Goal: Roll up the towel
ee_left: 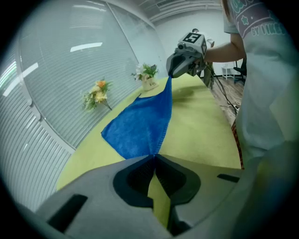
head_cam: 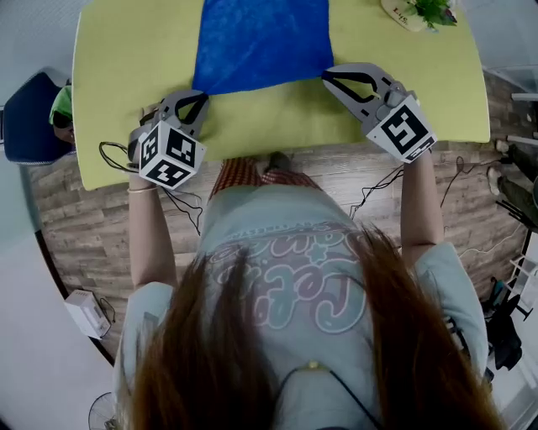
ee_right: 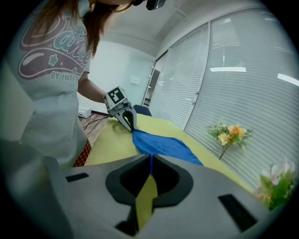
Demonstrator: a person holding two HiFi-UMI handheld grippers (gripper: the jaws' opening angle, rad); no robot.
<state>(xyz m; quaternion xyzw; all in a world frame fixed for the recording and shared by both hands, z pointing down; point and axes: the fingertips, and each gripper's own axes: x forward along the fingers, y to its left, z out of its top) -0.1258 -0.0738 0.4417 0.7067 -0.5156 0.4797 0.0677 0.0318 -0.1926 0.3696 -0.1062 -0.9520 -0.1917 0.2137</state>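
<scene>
Shows, from overhead, a person standing at a yellow-green table [head_cam: 126, 67] with a blue towel [head_cam: 265, 42] spread flat on it, running from the near side toward the far edge. Pinches the towel's near left corner in the left gripper [head_cam: 200, 95], jaws pressed together on the cloth with only a sliver of blue at the tips. Does the same at the near right corner with the right gripper [head_cam: 328, 76], likewise clamped narrow on the fabric. Holds the near hem stretched between the 2 tools, seemingly raised a little off the table. Reveals no fold or coil anywhere along the towel. Reads as the very start of the job: both corners gripped, first turn of the roll not yet made, the whole length left to roll toward the far end. Includes a small pot of flowers [head_cam: 424, 13] on the table's far right corner, well apart from the towel.
</scene>
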